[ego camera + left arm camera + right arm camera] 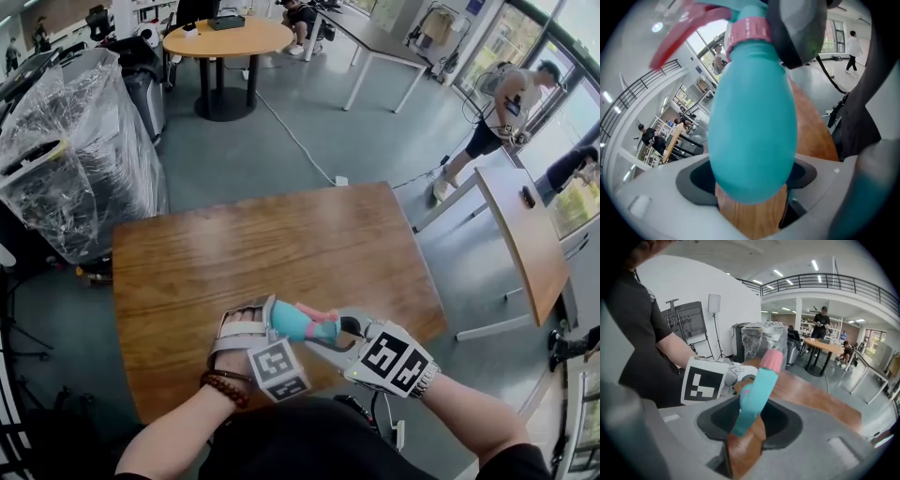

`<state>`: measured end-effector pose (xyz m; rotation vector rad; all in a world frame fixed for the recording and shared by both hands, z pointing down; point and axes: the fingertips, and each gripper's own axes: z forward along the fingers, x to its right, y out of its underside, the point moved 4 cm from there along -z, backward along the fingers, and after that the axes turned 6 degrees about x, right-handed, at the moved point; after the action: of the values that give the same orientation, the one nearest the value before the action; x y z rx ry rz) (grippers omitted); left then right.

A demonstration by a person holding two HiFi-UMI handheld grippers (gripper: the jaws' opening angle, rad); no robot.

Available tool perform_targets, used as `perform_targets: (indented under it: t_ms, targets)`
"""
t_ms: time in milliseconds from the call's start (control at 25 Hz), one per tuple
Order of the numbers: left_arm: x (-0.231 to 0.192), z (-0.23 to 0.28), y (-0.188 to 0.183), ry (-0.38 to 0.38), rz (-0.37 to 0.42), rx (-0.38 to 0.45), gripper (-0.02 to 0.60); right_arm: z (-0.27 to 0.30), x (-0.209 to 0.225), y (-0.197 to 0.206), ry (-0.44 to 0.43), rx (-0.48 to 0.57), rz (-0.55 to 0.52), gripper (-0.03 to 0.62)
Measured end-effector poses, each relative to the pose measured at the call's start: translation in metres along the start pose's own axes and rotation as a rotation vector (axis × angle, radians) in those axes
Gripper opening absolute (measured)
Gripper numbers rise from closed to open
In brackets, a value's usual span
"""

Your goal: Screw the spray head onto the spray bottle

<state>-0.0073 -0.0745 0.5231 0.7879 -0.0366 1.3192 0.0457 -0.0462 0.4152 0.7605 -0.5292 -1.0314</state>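
bottle (752,131) in left gripper (752,177), spray head (757,385) — right gripper (750,420)

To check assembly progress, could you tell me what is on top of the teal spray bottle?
A pink collar and the spray head with its red trigger sit on the spray bottle; the threads beneath are covered.

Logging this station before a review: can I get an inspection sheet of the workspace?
Surface: wooden table, top bare.
Job's things: spray bottle and spray head held above the table, head at the bottle's neck.
Clutter: nothing seen.
Grippers: left gripper shut on the spray bottle; right gripper shut on the spray head.
Cables: white cable on the floor beyond.
Surroundings: round table, plastic-wrapped equipment, person by the windows.
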Motion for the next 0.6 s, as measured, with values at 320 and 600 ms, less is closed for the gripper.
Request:
perform_targets:
  t_ms: [320,600]
  targets:
    - [-0.013,-0.003,-0.001,-0.07,0.074,-0.048,0.433,-0.001,0.006,0.001,0.044,0.001,0.065,0.129]
    - [-0.02,0.001,0.005,-0.164,0.152,-0.103,0.432,0.008,0.016,0.017,0.044,0.034,0.639,0.129]
